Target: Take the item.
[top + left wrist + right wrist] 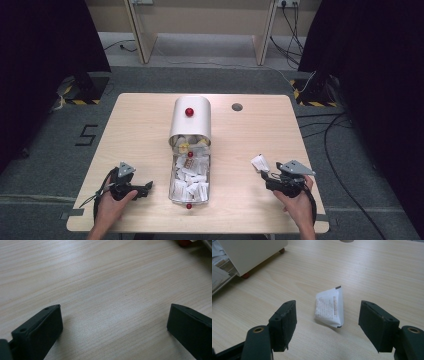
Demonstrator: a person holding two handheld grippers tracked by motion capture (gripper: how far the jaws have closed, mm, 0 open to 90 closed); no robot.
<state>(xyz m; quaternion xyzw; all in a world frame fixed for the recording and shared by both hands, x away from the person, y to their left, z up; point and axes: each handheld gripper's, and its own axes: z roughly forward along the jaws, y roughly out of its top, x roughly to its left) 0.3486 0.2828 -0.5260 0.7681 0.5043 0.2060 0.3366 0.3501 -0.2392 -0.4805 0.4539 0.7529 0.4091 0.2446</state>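
Observation:
A white sachet with small print lies on the wooden table, just ahead of my right gripper. That gripper is open, its jaws wide on either side of the sachet and not touching it. A clear tray pulled out of a white rounded box holds several white sachets. My left gripper rests open at the near left over bare wood, nothing between its jaws.
The white box has a red knob on top and red feet. A round grey cable hole sits at the far right of the table. Dark curtains and floor cables surround the table.

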